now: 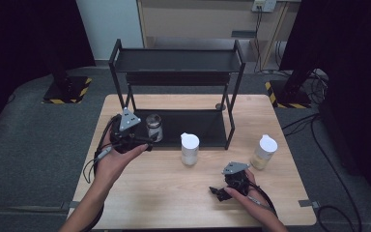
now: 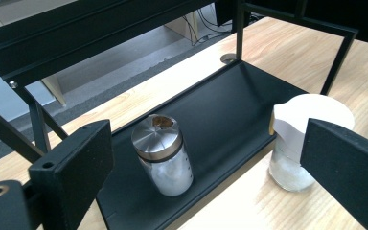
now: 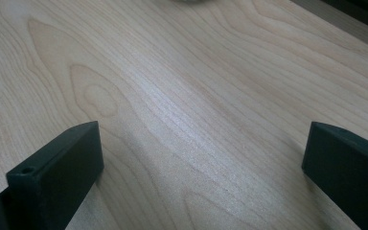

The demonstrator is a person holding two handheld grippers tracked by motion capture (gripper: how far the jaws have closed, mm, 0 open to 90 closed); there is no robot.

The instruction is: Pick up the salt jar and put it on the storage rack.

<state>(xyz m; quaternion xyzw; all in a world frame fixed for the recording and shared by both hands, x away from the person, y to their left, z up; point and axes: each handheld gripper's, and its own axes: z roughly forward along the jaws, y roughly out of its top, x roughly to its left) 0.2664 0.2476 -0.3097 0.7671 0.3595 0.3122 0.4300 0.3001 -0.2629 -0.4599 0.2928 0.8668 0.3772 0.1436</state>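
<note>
At the left of the high view, the left gripper (image 1: 147, 140) hangs above the counter (image 1: 164, 198) at the near left corner of the rack (image 1: 176, 60). Its jaws stand wide apart with nothing between them. The jar (image 2: 163, 155), steel-lidded and upright, stands just ahead on the rack's bottom shelf (image 2: 230, 110) near its left end, a little left of midway between the jaws in the left gripper view. Its long axis is vertical, so a level approach straight forward would likely bring the jaws to either side of it. The left hand (image 1: 113, 162) is much the nearer one. Further right, a white-capped bottle (image 1: 190, 149) stands on the counter just in front of the shelf. The right gripper (image 1: 220, 192) rests low over bare wood, jaws spread and empty, with a second bottle (image 1: 264, 152) beyond it.
</note>
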